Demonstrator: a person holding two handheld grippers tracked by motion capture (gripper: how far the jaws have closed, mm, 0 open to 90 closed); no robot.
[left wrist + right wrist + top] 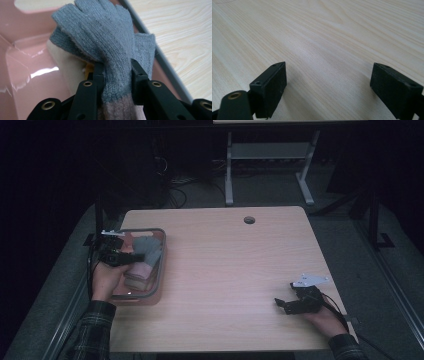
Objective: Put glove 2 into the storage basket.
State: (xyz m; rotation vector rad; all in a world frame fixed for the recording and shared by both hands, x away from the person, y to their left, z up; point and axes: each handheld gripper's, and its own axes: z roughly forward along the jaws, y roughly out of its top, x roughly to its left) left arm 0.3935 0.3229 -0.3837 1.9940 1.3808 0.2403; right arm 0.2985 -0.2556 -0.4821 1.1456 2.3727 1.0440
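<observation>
1. The left tool (117,75) is clamped on a grey knitted glove (105,42) with a pink cuff, over the pink bin (156,270) at the table's (225,270) left side.
2. A cream cloth (67,67) lies just beneath the glove, inside the bin.
3. The right tool (328,82) hovers low over bare table, jaws wide apart, gripping nothing.

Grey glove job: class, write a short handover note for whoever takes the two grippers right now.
Left gripper: shut on the grey glove, gripped near its pink cuff, inside the pink bin.
Right gripper: open, holding nothing, low over the bare table at its right side.
Other folded cloth items lie under the glove in the bin.
Done: glove gripped.
Left: probably lift it out of the bin and set it on the table; the right gripper is free to help.
</observation>
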